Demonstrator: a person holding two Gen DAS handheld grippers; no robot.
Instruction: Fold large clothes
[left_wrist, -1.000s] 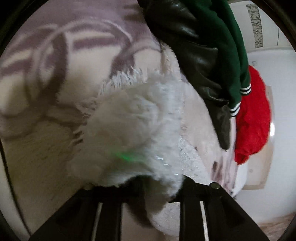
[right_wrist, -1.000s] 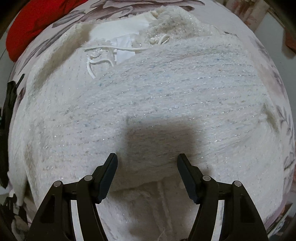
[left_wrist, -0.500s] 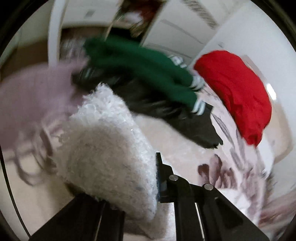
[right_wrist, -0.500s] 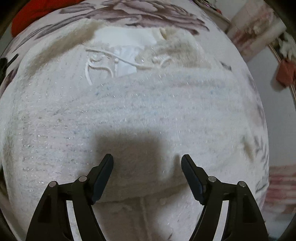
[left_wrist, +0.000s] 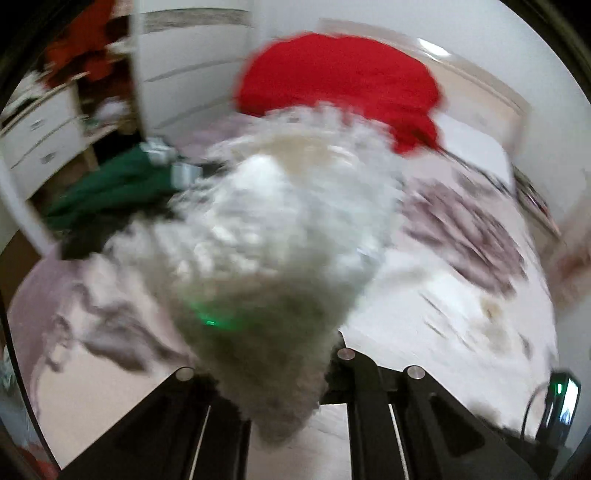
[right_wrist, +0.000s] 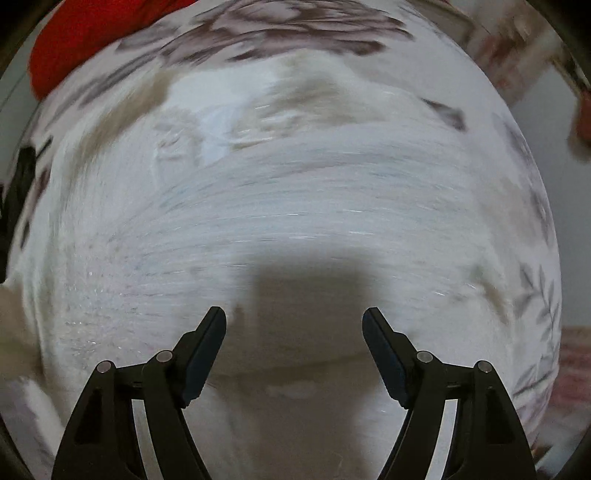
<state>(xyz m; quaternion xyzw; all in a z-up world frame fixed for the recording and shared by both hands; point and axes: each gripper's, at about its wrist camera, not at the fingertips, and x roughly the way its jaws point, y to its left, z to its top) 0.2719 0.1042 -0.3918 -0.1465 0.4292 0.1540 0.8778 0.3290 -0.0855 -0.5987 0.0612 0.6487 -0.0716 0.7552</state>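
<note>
Left gripper clamps fluffy white garment; right gripper gapes above it.

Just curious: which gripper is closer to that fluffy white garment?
Left. The left gripper is clamped on the white garment; the right gripper hangs open above it.

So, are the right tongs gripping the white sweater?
No, the right tongs are open and empty above the white sweater.

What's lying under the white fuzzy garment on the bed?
The floral bedspread shows around the white fuzzy garment, so it lies on that. Anything between them is covered. The left hand-held gripper lifts one part.
</note>
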